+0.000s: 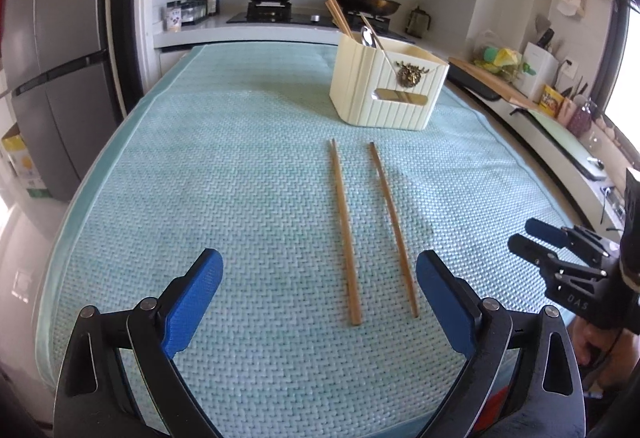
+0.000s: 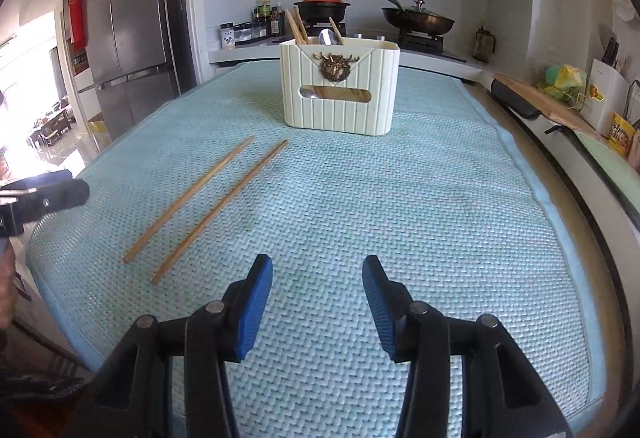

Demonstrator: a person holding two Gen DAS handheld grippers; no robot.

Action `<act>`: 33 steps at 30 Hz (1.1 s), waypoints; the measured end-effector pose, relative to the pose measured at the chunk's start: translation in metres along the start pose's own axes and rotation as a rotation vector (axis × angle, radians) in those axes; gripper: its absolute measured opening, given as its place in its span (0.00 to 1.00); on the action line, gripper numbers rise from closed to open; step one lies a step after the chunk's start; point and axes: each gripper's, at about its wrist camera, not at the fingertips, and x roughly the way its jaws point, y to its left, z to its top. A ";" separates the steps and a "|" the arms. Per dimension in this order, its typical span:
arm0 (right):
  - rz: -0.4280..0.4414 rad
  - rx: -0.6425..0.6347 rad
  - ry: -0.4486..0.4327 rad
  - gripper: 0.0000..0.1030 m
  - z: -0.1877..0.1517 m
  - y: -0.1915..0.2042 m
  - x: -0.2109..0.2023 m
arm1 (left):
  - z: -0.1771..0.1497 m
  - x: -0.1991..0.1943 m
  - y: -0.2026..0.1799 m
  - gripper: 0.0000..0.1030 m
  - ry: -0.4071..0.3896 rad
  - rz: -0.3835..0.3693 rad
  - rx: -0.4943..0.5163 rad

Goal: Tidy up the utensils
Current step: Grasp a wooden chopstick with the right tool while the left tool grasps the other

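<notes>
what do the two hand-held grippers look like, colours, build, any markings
Both hand-held grippers, left and right, are black linkage frames with silver pivot pins and cut-out slots, tipped with flat blue textured pads. Seen from the left wrist camera, the right one's black body carries pale "DAS" lettering; a dark sleeve sits behind it.

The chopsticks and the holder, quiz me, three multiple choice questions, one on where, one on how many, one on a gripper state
1. Where do the loose chopsticks lie?
A on the mat, in front of the holder
B inside the holder
C on the stove

2. How many chopsticks lie loose on the mat?
A one
B two
C four

3. The left gripper is:
A shut on a chopstick
B open and empty
C shut on a spoon

Answers: 1 A, both rest flat before the cream holder. 2 B, two sticks side by side, apart. 3 B, its blue pads stand wide apart with nothing clamped.
</notes>
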 end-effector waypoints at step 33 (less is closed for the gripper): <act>-0.080 -0.086 0.151 0.15 0.051 0.047 0.109 | 0.003 0.026 0.031 0.95 0.046 0.050 -0.083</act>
